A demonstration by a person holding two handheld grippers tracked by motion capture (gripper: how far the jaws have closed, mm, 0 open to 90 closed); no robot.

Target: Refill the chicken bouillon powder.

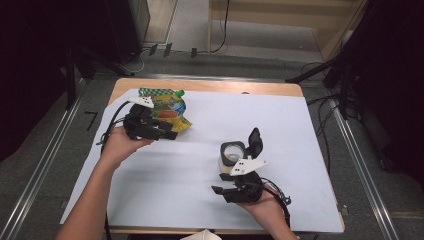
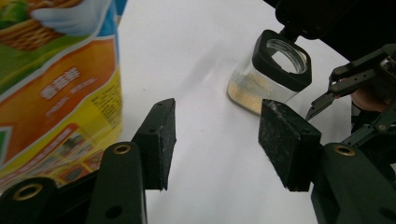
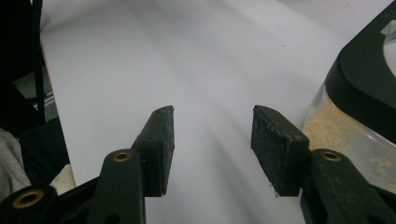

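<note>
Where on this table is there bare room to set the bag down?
Free: the white sheet between the snack bag and the open jar, and the far right corner beyond the jar. Crowded: around the jar, beside the right gripper.

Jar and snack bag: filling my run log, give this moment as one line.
left gripper open, beside snack bag | right gripper open, beside jar | jar lid flipped open

Snack bag (image 2: 56, 84) and jar (image 3: 359, 107) cut by frame edges.
</note>
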